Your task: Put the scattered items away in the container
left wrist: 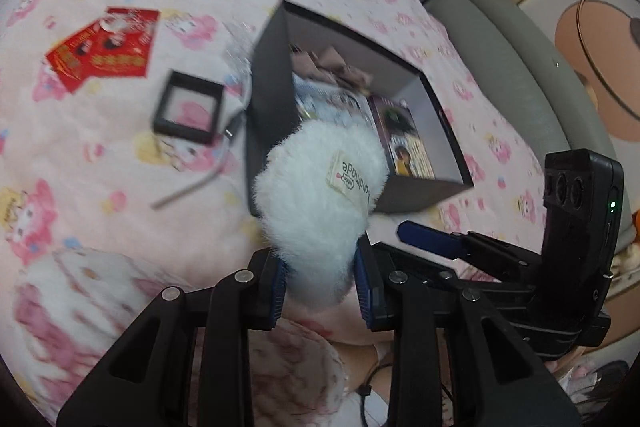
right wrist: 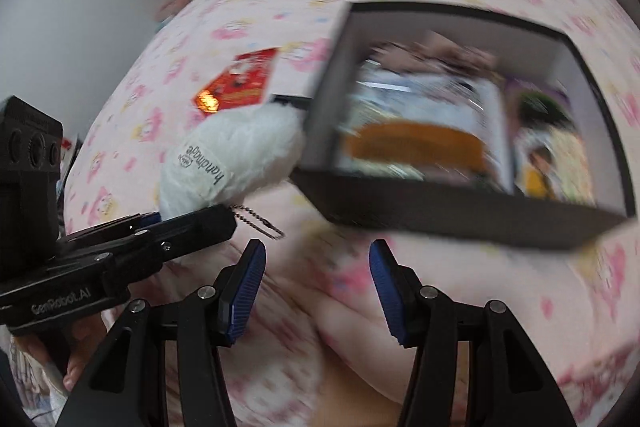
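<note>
1. Container first: the black open-topped box [left wrist: 270, 75] is sitting on the pink cartoon-print blanket [left wrist: 100, 187], with its near wall just ahead of both grippers; in the right wrist view the same box [right wrist: 460, 223] is filling the upper right. Printed packets and a beige piece are already lying inside it.
2. Scattered items are waiting on the blanket to the left of the box: a red packet [left wrist: 105, 47], an empty black square frame [left wrist: 187, 107], and a thin grey strip [left wrist: 188, 189].
3. White fluffy plush [left wrist: 320, 195], with a "handmade" label and a ball chain showing in the right wrist view [right wrist: 236, 155], is hanging in the air just before the box's near wall, not yet over the opening.
4. Left gripper [left wrist: 322, 287] is clamping the plush's lower end, jaws narrowed on the fur.
5. Right gripper [right wrist: 318, 291] is standing wide with nothing between its pads, beside the left one.
6. Judged step: carrying the plush to the box. The next move is likely calling for lifting it over the near wall, then parting the left jaws above the contents.
</note>
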A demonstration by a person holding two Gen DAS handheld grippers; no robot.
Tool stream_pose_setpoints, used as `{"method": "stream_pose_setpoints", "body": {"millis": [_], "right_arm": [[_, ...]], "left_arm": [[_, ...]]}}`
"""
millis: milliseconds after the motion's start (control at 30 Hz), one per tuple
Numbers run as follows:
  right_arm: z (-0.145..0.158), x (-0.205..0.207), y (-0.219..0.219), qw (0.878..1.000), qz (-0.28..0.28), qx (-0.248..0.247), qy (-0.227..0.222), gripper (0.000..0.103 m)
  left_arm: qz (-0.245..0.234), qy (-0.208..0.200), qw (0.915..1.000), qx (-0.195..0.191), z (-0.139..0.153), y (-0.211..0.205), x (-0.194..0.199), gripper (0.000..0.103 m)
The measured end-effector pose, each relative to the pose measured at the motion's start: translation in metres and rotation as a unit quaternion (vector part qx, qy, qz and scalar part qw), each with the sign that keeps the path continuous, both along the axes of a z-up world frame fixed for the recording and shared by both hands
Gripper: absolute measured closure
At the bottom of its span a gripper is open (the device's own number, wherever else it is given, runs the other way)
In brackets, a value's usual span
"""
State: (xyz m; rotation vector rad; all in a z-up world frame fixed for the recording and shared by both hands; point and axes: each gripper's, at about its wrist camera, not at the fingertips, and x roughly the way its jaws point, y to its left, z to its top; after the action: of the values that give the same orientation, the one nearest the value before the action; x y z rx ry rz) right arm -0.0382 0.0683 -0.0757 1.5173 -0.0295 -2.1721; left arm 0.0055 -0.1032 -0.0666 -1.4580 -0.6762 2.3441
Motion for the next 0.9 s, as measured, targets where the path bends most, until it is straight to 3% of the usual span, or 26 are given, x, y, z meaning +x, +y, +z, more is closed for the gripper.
{"method": "stream_pose_setpoints", "body": {"millis": [300,467,633,900], "right_arm": [[-0.014,0.001,0.091,0.994,-0.112,-0.017,0.010,0.053],[-0.022,-0.009,0.091,0.993,-0.107,-0.034,0.030,0.053],[-0.048,-0.014,0.087,0.994,-0.100,-0.049,0.000,0.053],[-0.075,-0.015,0.091,0.992,-0.113,-0.031,-0.040,0.053]], "left_arm": [[-0.066,-0.063,0.9939,-0.062,-0.044,0.077,-0.011,0.074],[-0.080,-0.093,0.9859,-0.114,-0.064,0.098,-0.020,0.074],[-0.087,-0.101,0.9785,-0.157,-0.065,0.109,-0.019,0.073],[-0.087,-0.101,0.9763,-0.170,-0.059,0.112,-0.013,0.071]]}}
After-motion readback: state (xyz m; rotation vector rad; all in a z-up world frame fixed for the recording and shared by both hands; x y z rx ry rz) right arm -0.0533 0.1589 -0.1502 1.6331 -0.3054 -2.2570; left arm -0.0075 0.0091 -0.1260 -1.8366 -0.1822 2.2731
